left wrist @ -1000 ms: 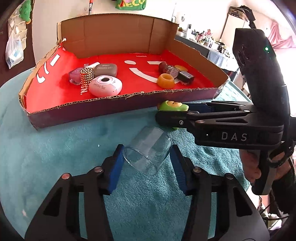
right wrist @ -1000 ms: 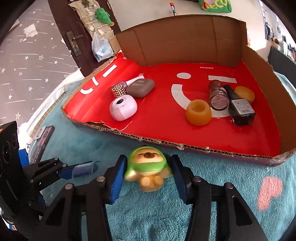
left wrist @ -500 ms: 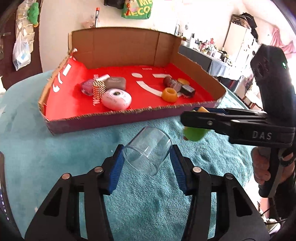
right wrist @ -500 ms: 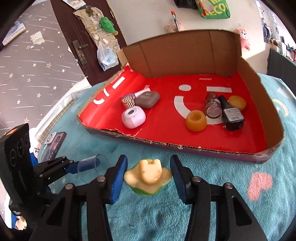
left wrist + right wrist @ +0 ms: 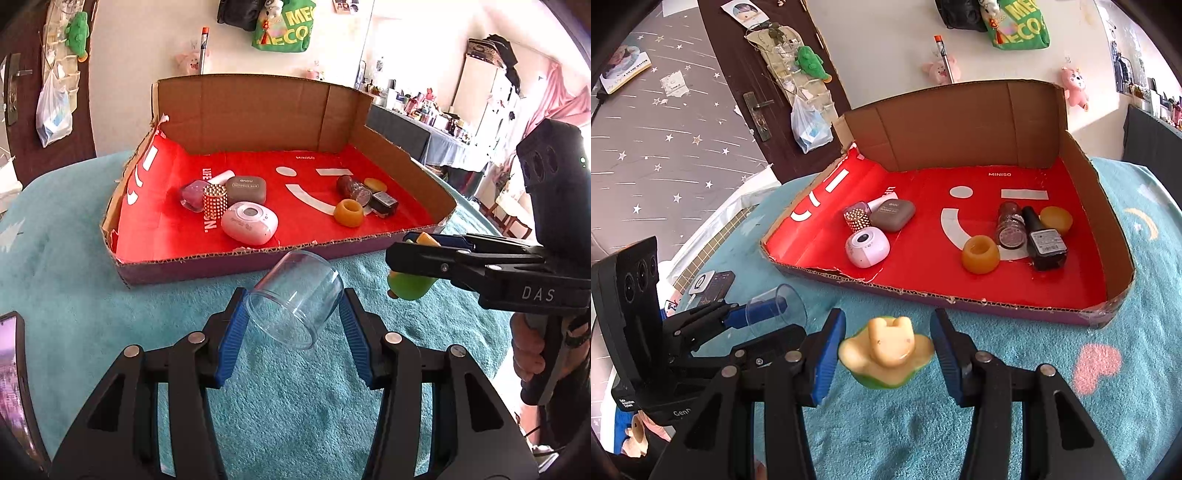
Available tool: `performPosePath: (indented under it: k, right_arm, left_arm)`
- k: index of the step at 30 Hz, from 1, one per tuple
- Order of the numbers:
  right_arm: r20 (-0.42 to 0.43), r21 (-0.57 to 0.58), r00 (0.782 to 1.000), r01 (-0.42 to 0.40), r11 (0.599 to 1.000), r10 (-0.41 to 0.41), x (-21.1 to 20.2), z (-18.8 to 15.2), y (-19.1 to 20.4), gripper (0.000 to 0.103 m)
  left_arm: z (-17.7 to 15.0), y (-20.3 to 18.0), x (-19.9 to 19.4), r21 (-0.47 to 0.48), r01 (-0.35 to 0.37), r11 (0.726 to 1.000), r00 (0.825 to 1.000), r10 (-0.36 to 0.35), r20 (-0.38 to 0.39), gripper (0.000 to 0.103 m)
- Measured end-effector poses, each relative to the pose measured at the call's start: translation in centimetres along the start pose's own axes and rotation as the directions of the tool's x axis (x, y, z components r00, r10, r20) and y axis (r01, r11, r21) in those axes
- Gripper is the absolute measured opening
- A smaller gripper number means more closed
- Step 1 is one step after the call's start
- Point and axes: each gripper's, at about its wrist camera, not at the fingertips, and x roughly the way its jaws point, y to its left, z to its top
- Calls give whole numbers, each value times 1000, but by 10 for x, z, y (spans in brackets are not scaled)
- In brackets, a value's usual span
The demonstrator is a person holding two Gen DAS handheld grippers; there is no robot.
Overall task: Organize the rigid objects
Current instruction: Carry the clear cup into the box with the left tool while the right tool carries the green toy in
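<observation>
**Left wrist and right wrist views: both objects lifted clear of the towel**

Left wrist view: the clear cup point(image 5: 293, 299) is clamped on its side between the blue pads of the left gripper point(image 5: 293, 325), and it is now seen higher above the teal towel point(image 5: 74, 258) than a second ago. Right wrist view: the green frog toy point(image 5: 886, 354) is gripped by the right gripper point(image 5: 888, 354); a second ago it stood upright on the towel, and now it is raised and tipped so that its pale underside is shown. Neither grip has been loosened meanwhile. The cardboard tray point(image 5: 258, 110) lies just beyond both grippers, already holding a white round device point(image 5: 249, 221), a grey case point(image 5: 245, 188) and an orange ring point(image 5: 349, 212). Pickup is judged complete; carrying over the low front wall and placing inside is what remains.
</observation>
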Motion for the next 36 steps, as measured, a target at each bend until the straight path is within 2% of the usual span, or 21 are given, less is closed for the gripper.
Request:
performPosePath:
  k: [15,25,36]
  right_arm:
    - [36,-15,999,9,1000,-8,-2,18,-2,51]
    - [41,-6,999,27,1000,-27,9,35,-14,51]
    - [35,-16,999,38,999,-38,25,49,-18,51]
  left_arm:
    - [29,-2,9,45,-14,999,999,12,39,48]
    - [49,15,34,-1,40,999,999,-40,1,48]
    - [57,24,59,-7,19,1000,999,-19,-30,48]
